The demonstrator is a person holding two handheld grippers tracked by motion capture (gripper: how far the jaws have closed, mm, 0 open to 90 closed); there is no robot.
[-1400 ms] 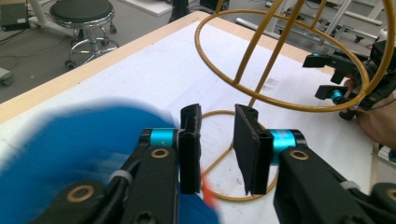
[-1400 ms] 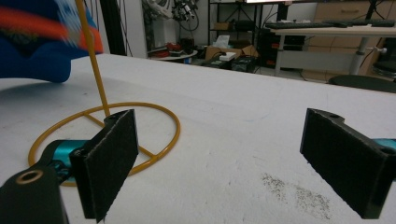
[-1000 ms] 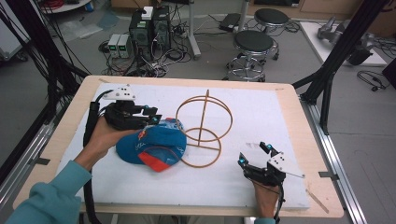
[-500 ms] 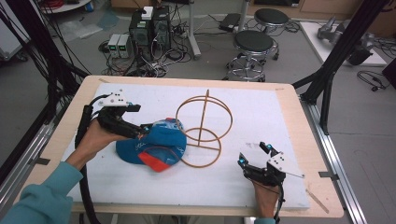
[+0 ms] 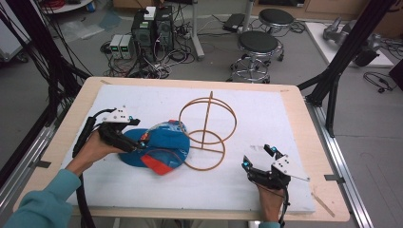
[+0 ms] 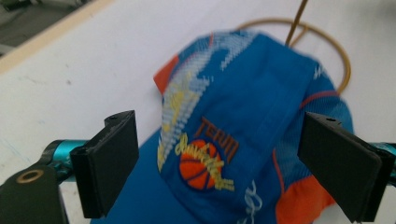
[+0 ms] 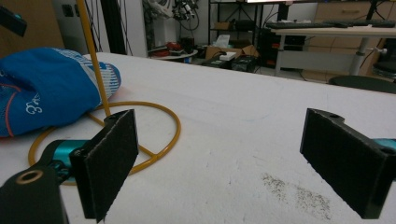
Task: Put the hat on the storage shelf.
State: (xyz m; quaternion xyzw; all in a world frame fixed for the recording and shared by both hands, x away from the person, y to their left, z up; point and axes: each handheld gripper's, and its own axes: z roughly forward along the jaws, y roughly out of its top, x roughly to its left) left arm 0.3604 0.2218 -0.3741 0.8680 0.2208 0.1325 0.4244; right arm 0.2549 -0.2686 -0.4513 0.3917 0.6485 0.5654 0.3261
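On the left, the left gripper (image 5: pixel 135 142) hung over the blue cap (image 5: pixel 161 145) with jaws spread wide, its own view showing a basketball picture (image 6: pixel 198 165), while near right the right gripper (image 5: pixel 256 161) was spread too.

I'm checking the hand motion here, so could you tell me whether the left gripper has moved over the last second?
Yes. The left gripper has dropped toward the table's near edge and now sits level with the cap, farther from the wire stand's top ring.

Cap (image 6: pixel 233 154) blurred, brim cut off by bottom edge.
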